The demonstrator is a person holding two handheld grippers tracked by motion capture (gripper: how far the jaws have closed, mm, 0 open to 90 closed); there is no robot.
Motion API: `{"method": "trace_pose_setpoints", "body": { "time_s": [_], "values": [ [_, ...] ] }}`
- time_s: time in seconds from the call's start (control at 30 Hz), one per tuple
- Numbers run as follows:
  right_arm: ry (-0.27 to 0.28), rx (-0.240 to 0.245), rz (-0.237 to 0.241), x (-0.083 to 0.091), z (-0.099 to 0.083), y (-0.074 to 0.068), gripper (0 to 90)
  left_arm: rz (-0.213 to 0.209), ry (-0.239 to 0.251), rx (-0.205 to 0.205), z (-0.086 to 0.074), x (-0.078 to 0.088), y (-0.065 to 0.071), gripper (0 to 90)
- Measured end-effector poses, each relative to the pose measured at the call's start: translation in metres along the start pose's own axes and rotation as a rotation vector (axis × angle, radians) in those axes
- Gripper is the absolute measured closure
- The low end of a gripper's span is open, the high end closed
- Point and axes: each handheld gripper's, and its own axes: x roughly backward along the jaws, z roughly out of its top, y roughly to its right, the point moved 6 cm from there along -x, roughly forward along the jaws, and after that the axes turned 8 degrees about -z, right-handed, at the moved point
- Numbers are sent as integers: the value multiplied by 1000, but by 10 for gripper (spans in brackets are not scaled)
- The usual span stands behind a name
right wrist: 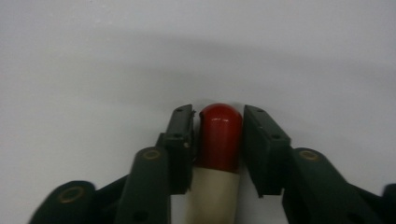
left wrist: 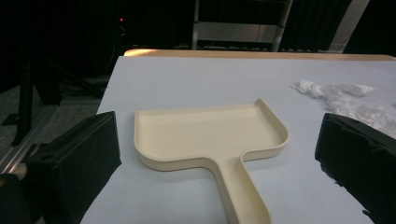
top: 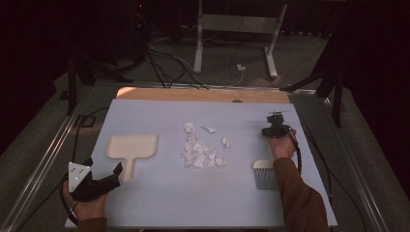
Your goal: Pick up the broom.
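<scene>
A cream dustpan (top: 131,146) lies flat at the left of the table, its handle pointing toward me. My left gripper (top: 104,167) rests by that handle, jaws open; in the left gripper view the dustpan (left wrist: 210,135) lies between and beyond the open left gripper (left wrist: 217,140). White paper scraps (top: 200,150) (left wrist: 345,100) are heaped mid-table. A brush (top: 265,176) with grey bristles lies at the right. My right gripper (top: 276,130) (right wrist: 219,112) is shut on the brush's cream handle (right wrist: 212,196), just behind its red tip (right wrist: 220,135).
The pale blue table top (top: 193,203) ends in a wooden strip (top: 203,94) at the back. Metal rails (top: 43,159) run along both sides. Beyond the table are floor cables (top: 169,63) and a metal stand (top: 237,24).
</scene>
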Motion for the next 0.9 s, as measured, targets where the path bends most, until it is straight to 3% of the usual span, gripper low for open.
{"method": "trace_pose_setpoints", "body": {
  "time_s": [0.23,0.5,0.9],
  "values": [
    [-11,-28,-19,1,1,-3,704,2,2,2,0,1,0,10],
    [58,-35,-3,13,5,-4,705,1,-5,-5,-1,-1,1,10],
    [200,-15,57,52,19,-11,707,-23,-3,3,1,-2,10,12]
  ]
}}
